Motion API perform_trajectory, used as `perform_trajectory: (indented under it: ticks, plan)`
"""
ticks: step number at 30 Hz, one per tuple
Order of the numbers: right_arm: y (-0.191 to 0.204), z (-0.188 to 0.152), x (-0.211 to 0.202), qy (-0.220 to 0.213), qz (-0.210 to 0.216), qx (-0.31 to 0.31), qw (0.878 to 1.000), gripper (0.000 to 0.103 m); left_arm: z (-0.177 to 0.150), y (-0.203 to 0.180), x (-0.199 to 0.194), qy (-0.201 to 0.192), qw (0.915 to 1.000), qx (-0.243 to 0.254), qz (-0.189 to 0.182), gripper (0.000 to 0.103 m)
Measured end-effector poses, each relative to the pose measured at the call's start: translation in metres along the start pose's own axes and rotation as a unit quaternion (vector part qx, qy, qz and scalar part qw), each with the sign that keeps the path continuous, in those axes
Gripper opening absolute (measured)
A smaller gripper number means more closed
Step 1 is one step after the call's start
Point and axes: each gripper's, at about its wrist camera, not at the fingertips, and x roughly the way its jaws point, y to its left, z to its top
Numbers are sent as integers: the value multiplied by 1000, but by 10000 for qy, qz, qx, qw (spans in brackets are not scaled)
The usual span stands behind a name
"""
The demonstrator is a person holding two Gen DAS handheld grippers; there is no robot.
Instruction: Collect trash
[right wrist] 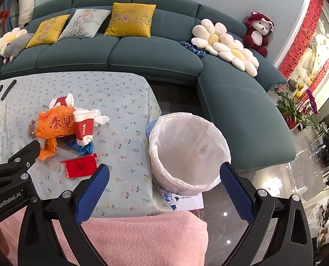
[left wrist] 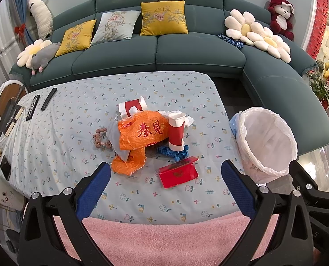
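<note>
Both grippers are hovering with jaws spread wide, holding nothing: the left gripper (left wrist: 165, 181) above the near table (left wrist: 182, 88) edge, the right gripper (right wrist: 164, 181) over the lined trash bin (right wrist: 187, 153). Trash is lying mid-table, left of the bin: an orange bag (left wrist: 142, 130), a red cup (left wrist: 176, 133), a red envelope (left wrist: 179, 174).

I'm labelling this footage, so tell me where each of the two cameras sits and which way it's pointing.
Left wrist: on the open left gripper, above the table's near edge, facing the trash pile with the orange bag and the sofa; the right gripper's fingers show at right.
Right wrist: on the open right gripper, facing the lined bin; the left gripper shows at left.
Shared: red envelope, bin, sofa.
</note>
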Motion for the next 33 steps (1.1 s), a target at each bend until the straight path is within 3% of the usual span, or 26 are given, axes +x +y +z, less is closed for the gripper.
perform_trajectory:
  ticks: [33]
  plan:
    - [0,2,-1,-58,17,158,9999,96,2,0,-1,-81,9998,120,-144,94]
